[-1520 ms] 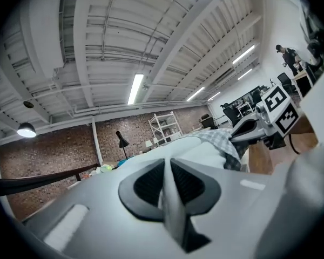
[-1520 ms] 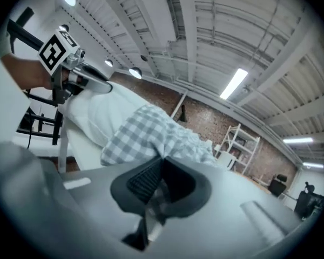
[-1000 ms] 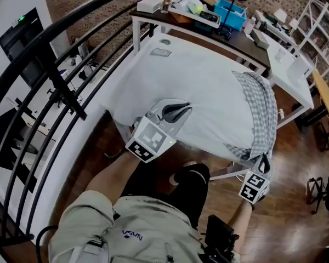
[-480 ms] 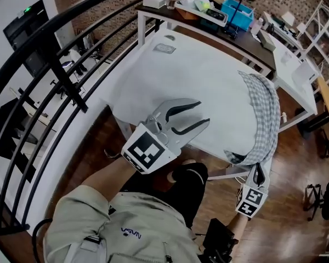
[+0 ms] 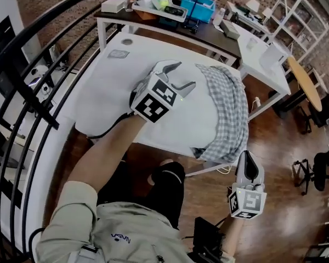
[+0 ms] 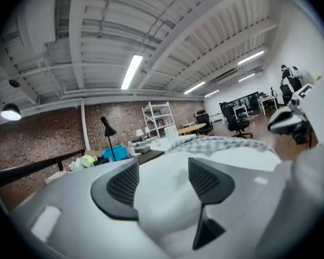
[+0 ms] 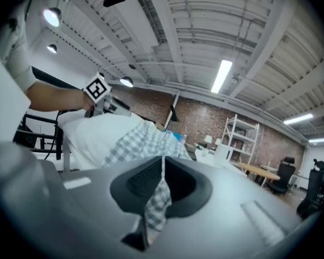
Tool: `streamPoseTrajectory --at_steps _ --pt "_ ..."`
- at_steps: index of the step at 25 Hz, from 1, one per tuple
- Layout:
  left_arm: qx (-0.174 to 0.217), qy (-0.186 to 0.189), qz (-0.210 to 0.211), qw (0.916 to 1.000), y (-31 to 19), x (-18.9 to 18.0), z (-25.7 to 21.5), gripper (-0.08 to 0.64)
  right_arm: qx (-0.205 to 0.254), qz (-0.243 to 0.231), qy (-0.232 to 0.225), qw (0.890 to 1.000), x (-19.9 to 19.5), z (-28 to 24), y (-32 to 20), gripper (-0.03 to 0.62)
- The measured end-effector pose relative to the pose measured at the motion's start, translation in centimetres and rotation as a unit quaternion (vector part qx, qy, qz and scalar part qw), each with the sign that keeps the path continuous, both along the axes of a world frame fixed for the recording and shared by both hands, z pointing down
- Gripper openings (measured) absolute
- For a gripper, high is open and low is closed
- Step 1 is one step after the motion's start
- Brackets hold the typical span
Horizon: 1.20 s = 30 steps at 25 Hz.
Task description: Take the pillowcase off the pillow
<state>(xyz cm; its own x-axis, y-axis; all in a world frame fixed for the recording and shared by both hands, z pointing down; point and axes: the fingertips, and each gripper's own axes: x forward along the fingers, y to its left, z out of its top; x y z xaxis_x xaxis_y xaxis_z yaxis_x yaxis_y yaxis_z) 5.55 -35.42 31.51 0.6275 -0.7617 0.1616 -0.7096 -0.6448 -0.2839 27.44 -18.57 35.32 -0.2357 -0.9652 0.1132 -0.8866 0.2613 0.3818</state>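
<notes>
The checked pillowcase [image 5: 228,111] now covers only the pillow's [image 5: 118,86] right end. My right gripper [image 5: 247,156] has its fingers clamped on the corner hanging below that end. My left gripper [image 5: 181,76] is opening its fingers around bare pillow. I judge one last pull remains.

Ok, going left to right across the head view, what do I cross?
Black railing → bare end of the pillow → left gripper, jaws opening with pillow between them → checked pillowcase → round wooden table.
</notes>
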Motion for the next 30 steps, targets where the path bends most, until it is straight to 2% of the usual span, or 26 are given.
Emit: streamPoseTrajectory --at_steps 2,4,7,10,13,15,18,19,20,21,23,25,27,30 --pt "-0.036 0.000 -0.002 0.9993 -1.6 0.4 2.3 0.261 0.023 -0.016 0.011 1.000 -0.6 -2.6 -1.2 0.019" --pt "-0.044 0.008 -0.006 0.9990 -1.7 0.4 3.6 0.234 0.041 -0.032 0.017 0.999 -1.3 -4.9 -2.9 0.028" --pt "-0.026 0.003 -0.002 0.9997 -0.1 0.4 5.3 0.120 0.047 -0.058 0.007 0.997 -2.8 -7.7 -6.5 0.060" --pt "0.006 0.001 -0.002 1.0000 2.5 0.3 6.9 0.032 0.027 -0.085 0.001 0.996 -5.0 -9.3 -11.7 0.119" --pt "0.035 0.010 0.000 0.9993 5.0 0.3 7.8 0.014 -0.011 -0.088 0.024 0.996 -7.2 -9.4 -17.7 0.169" --pt "0.047 0.017 0.005 0.9988 6.1 0.2 8.1 0.014 -0.060 -0.073 0.065 0.993 -8.7 -7.6 -21.2 0.199" --pt "0.062 0.021 0.011 0.9978 7.1 -0.3 8.0 0.012 -0.149 -0.056 0.135 0.978 -10.4 -2.9 -24.6 0.236" --pt "0.071 0.021 0.014 0.9972 7.3 -0.4 7.6 0.012 -0.165 -0.050 0.155 0.973 -10.7 -1.9 -25.2 0.233" --pt "0.079 0.023 0.017 0.9965 7.5 -0.5 7.1 0.012 -0.167 -0.043 0.176 0.969 -10.9 -1.6 -25.6 0.177" --pt "0.084 0.026 0.019 0.9959 7.7 -0.6 6.7 0.012 -0.159 -0.034 0.197 0.967 -11.0 -1.9 -25.9 0.032" --pt "0.092 0.038 0.022 0.9948 8.1 -1.1 5.8 0.012 -0.131 -0.010 0.233 0.964 -10.3 -3.3 -26.2 0.014" --pt "0.099 0.060 0.022 0.9930 8.6 -2.1 4.4 0.012 -0.107 0.020 0.248 0.963 -8.4 -4.9 -26.6 0.014" --pt "0.106 0.088 0.021 0.9902 9.0 -3.2 2.5 0.012 -0.100 0.051 0.233 0.966 -5.4 -6.2 -27.1 0.014" --pt "0.109 0.118 0.017 0.9869 9.1 -3.8 0.0 0.012 -0.114 0.113 0.188 0.969 0.1 -6.4 -27.6 0.014"
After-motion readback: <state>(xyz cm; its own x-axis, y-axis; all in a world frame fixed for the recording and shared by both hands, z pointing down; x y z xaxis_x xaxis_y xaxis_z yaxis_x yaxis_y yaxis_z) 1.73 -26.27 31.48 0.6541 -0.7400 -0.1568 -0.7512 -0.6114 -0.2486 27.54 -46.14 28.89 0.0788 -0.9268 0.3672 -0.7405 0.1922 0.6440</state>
